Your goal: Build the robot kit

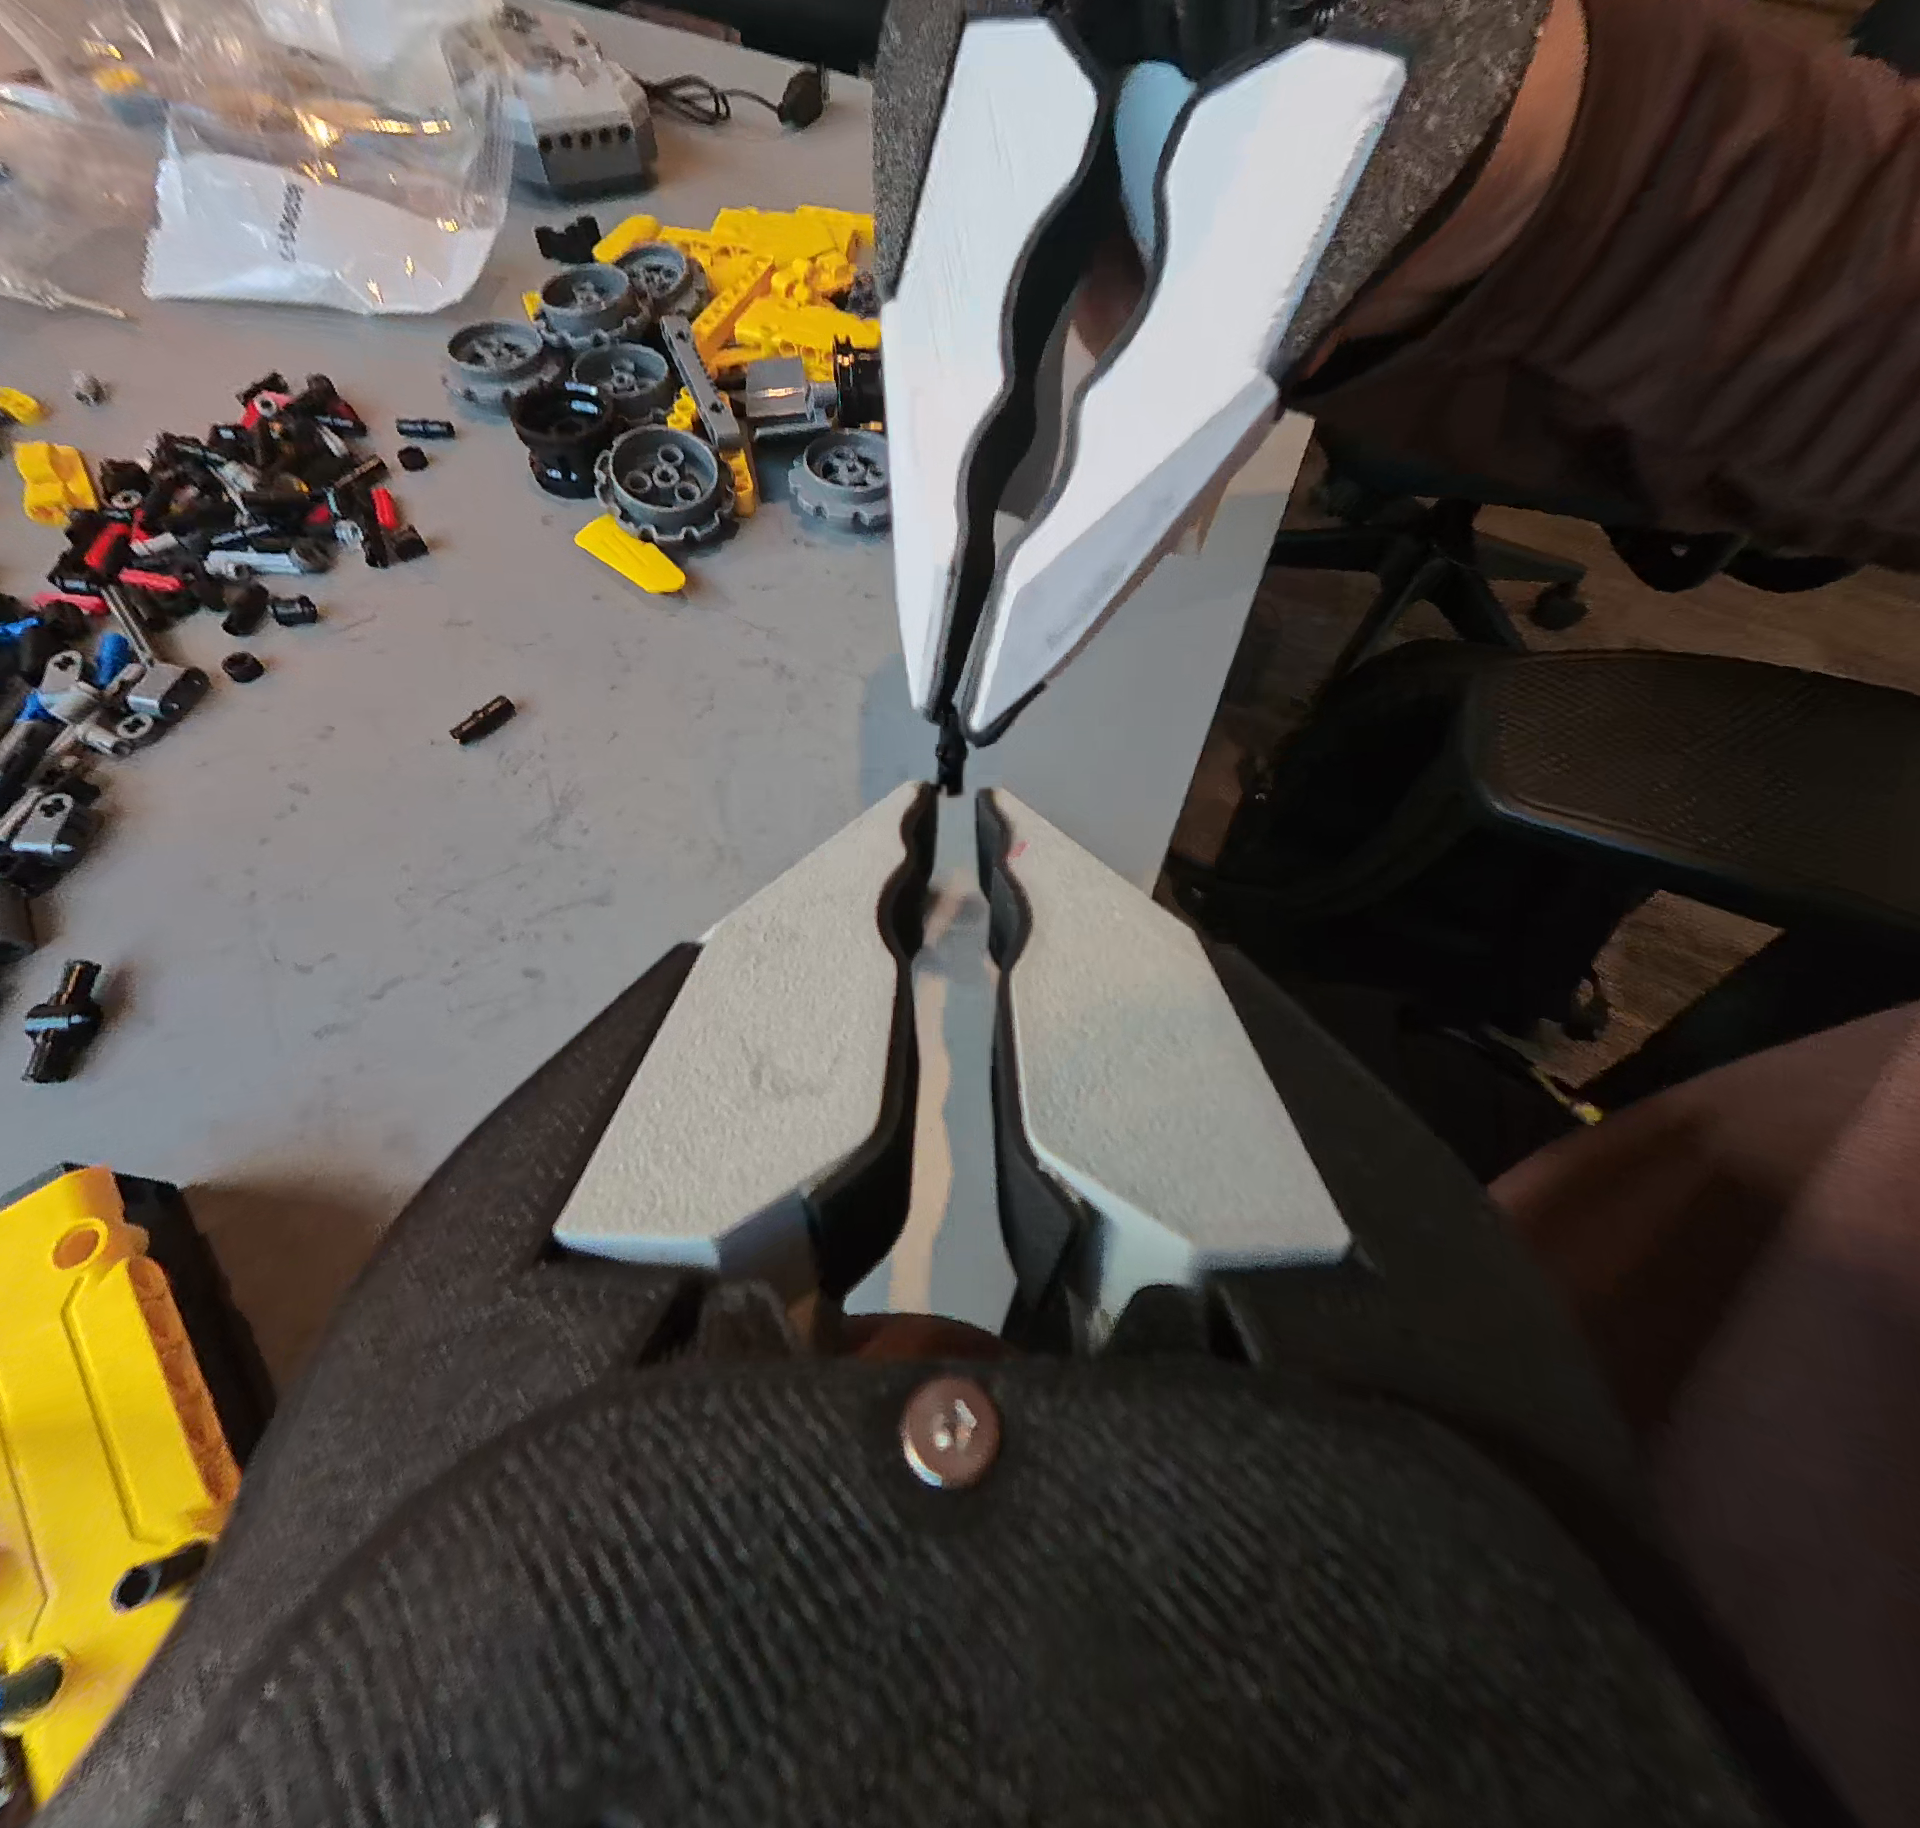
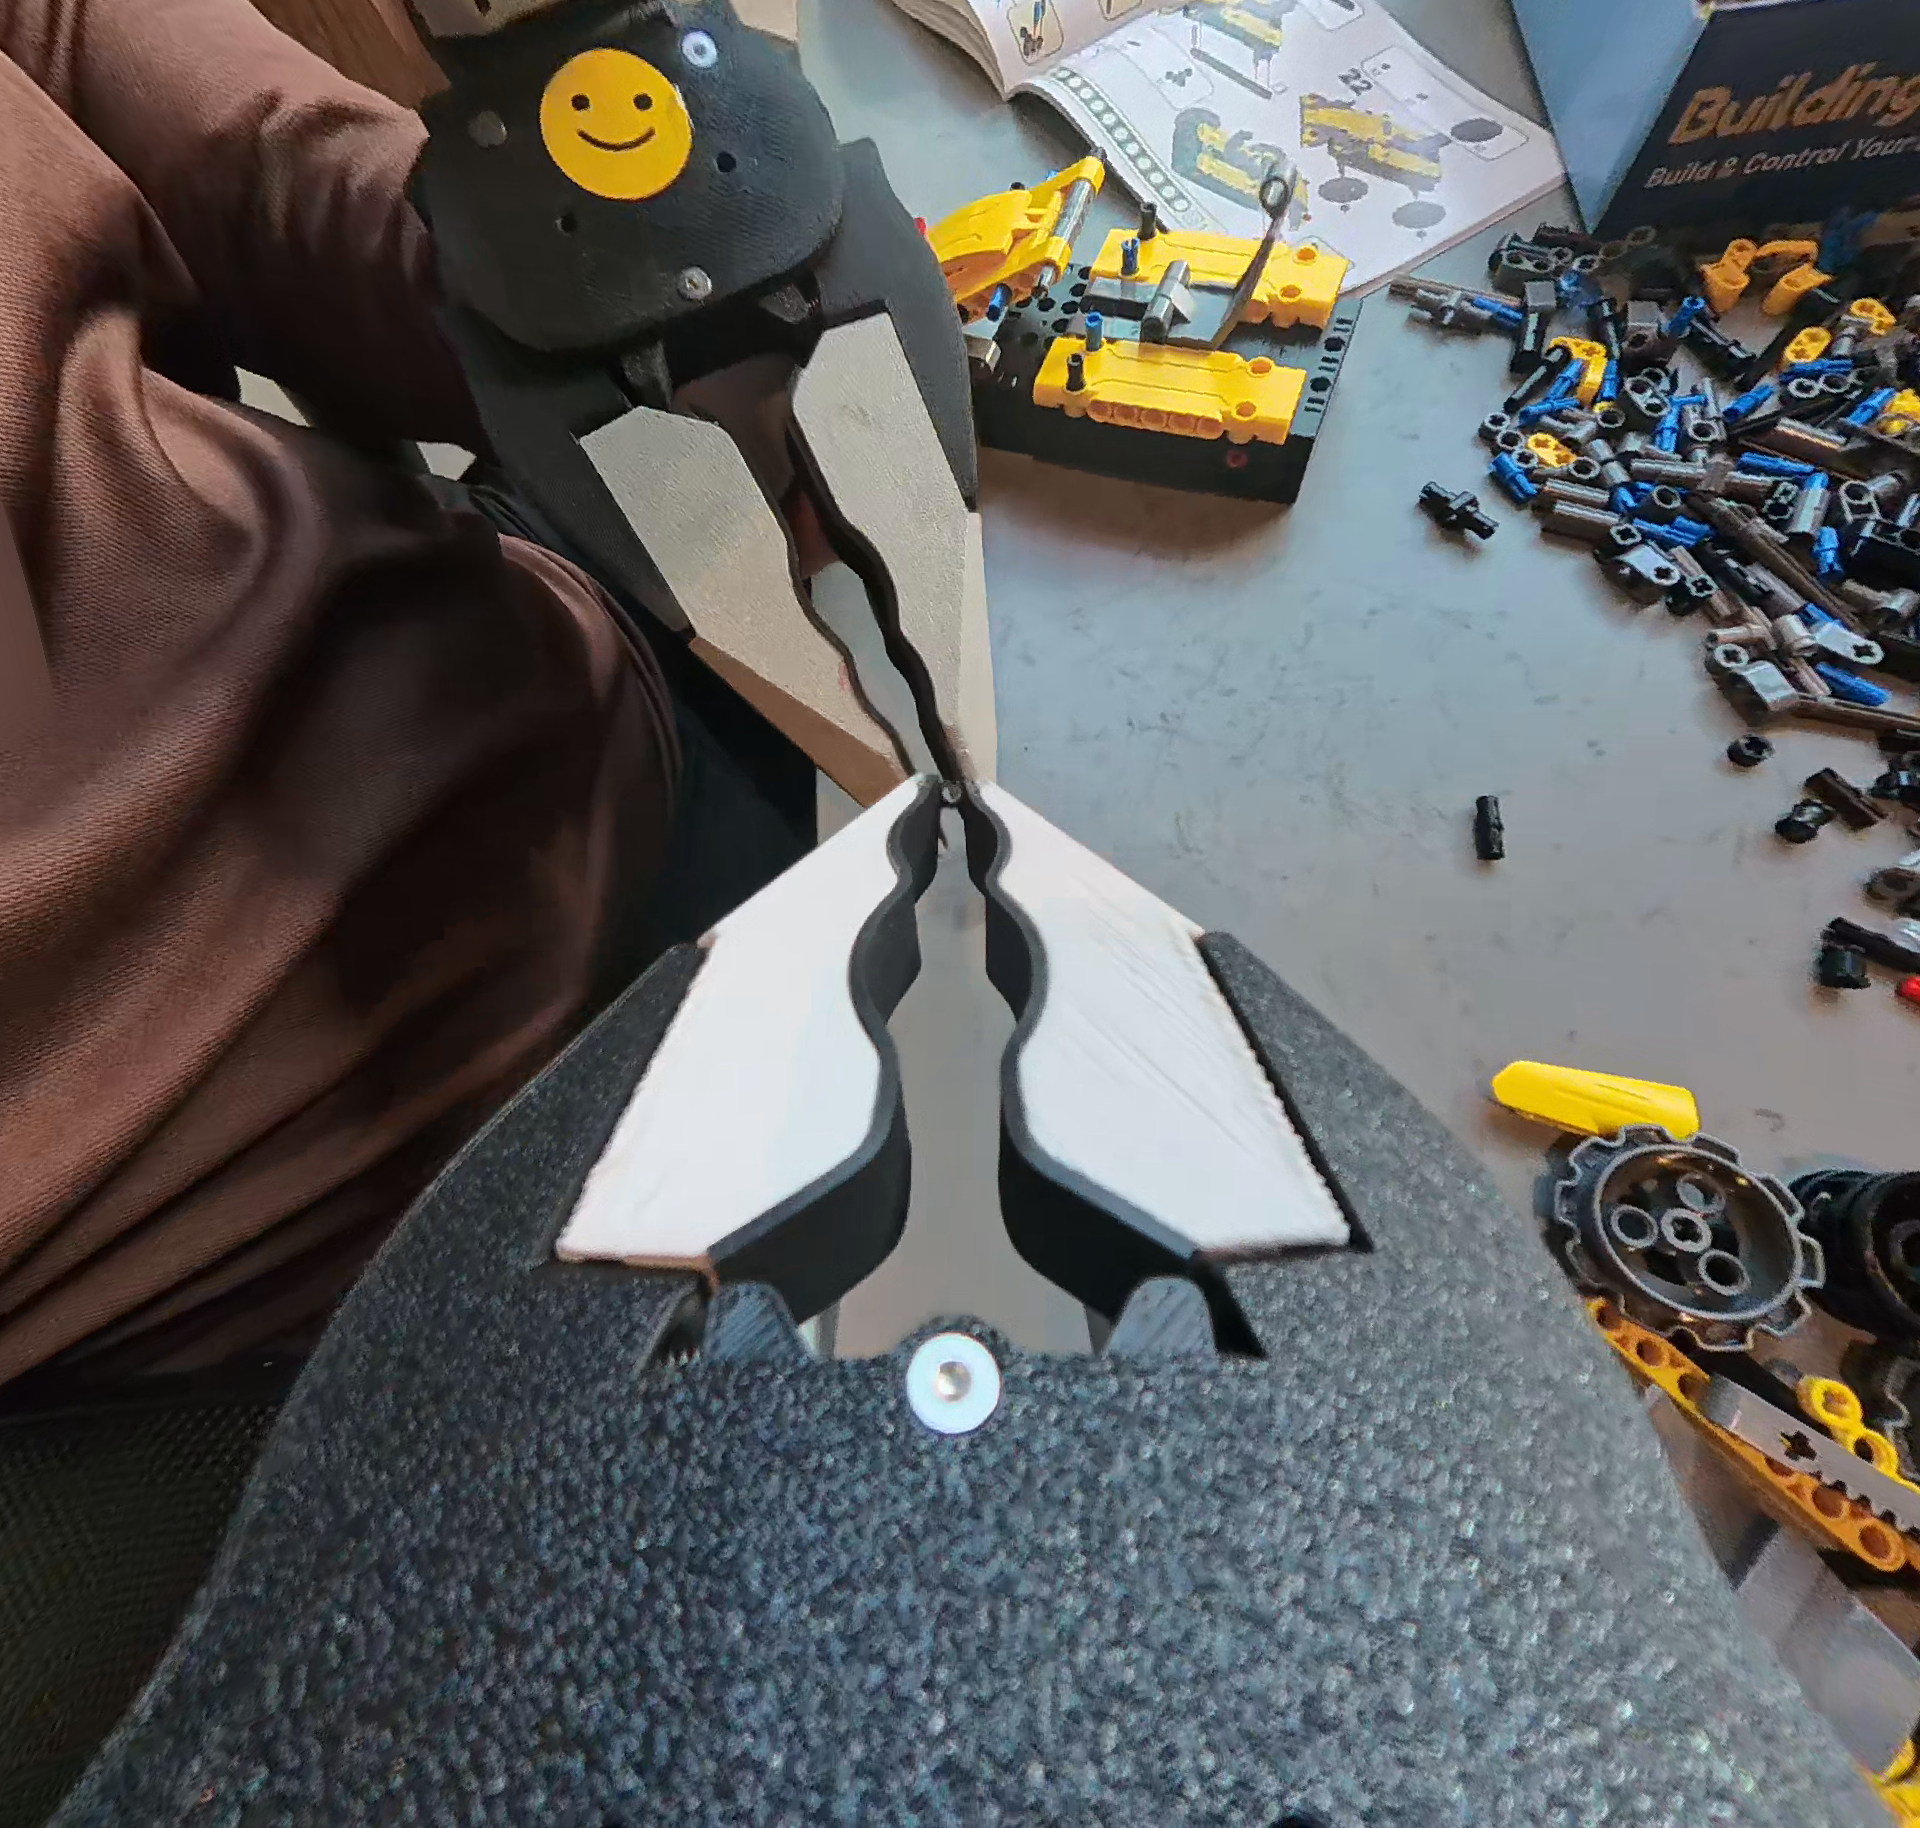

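Black pin [image 1: 948, 755], a very small connector, hung in the air just ahead of the left gripper [image 1: 953, 791], above the near edge of the table [image 1: 623, 843]. It was in no part of any model.

Far to the left of that gripper lay a clear plastic bag [image 1: 260, 95] and a spread of small black, red and blue pieces [image 1: 208, 521]. Nearer in were grey wheels [image 1: 623, 407] among yellow beams. All of these were loose.

At the middle, the left gripper's jaws stood a narrow gap apart with the pin's lower end at their mouth. I could not tell whether the pads pressed on it. The right gripper [image 2: 951, 789] met it tip to tip from the opposite side, jaws closed on the pin's other end.

In the right wrist view, a partly built yellow and black assembly [image 2: 1164, 376] sat ahead and to the right of the right gripper, with an open booklet [image 2: 1247, 64] beyond it. Farther right was a heap of unsorted connectors [image 2: 1714, 490]. Judging by how much lay loose, the build looked barely begun.
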### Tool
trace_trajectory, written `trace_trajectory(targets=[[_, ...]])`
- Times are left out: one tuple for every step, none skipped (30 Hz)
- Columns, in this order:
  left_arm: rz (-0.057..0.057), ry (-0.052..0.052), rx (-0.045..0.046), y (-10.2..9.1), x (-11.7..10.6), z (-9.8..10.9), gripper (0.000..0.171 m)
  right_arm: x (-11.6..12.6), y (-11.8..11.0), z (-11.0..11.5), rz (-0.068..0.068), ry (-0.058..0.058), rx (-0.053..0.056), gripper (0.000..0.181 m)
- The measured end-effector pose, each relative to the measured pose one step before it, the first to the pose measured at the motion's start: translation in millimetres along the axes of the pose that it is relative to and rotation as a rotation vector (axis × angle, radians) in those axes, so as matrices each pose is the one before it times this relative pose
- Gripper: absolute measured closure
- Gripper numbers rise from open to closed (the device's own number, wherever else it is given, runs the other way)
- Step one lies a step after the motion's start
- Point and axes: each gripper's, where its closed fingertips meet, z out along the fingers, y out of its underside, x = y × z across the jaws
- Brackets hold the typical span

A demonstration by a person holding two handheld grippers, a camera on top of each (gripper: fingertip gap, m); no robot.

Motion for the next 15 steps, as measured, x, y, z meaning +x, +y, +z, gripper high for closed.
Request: trace_trajectory(targets=[[0.0133, -0.0093, -0.02219, 3.17, -1.8, -1.51, 0.161, 3.54, 2.32, 0.43, 0.003, 0.0172, -0.0115, 0.181], [0.0158, -0.0252, -0.01953, 2.95, -3.76, -2.04, 0.153, 3.5, 2.87, 0.2, 0.0012, 0.0158, -0.0144, 0.181], [0.0144, -0.0289, -0.01984, 3.31, -4.56, -1.89, 0.146, 2.13, 2.67, 0.64, 0.0007, 0.0086, -0.0137, 0.181], [0.012, -0.0224, -0.02286, 4.09, -3.85, -0.91, 0.143, 0.68, 1.75, 1.22, 0.0001, 0.0018, -0.0087, 0.181], [0.0094, -0.0151, -0.02485, 4.58, -3.06, 0.33, 0.143, 0.38, 1.53, 2.04, -0.0011, 0.0005, -0.0074, 0.181], [0.0055, -0.0092, -0.02099, 3.99, -2.29, 1.77, 0.143, 0.64, 2.25, 2.78, -0.0029, 0.0027, -0.0124, 0.181], [-0.0004, 0.0008, -0.02024, 3.85, -0.79, 2.73, 0.144, 0.75, 2.92, 3.52, -0.0049, 0.0037, -0.0173, 0.181], [-0.006, 0.0103, -0.02311, 3.54, 0.89, 3.19, 0.144, 0.54, 3.01, 3.67, -0.0056, 0.0025, -0.0177, 0.181], [-0.0046, 0.011, -0.01516, 1.73, 1.27, 3.05, 0.144, 0.32, 2.64, 3.57, -0.0048, 0.0012, -0.0144, 0.181], [-0.0011, 0.009, -0.00667, 0.47, 1.17, 2.52, 0.146, 0.33, 1.93, 3.08, -0.0033, 0.0004, -0.0091, 0.181], [-0.0023, 0.0091, -0.01464, 1.09, 1.11, 2.37, 0.148, 0.2, 1.44, 2.54, 0.0001, -0.0019, -0.0041, 0.181], [-0.002, 0.0069, -0.02094, 1.6, 0.64, 2.44, 0.148, 0.75, 1.28, 1.87, 0.0035, -0.0006, -0.0021, 0.181], [0.0, -0.0015, -0.01618, 1.33, -0.56, 2.05, 0.15, 0.84, 1.33, 1.22, 0.003, 0.0004, -0.0019, 0.181], [0.0014, -0.0048, -0.01415, 1.34, -1.0, 1.65, 0.152, 0.6, 0.86, 0.51, 0.0018, 0.0, -0.0008, 0.181], [0.0, 0.0011, -0.01586, 1.91, -0.04, 1.56, 0.152, 0.71, 0.33, 0.06, 0.0012, 0.001, 0.001, 0.181]])
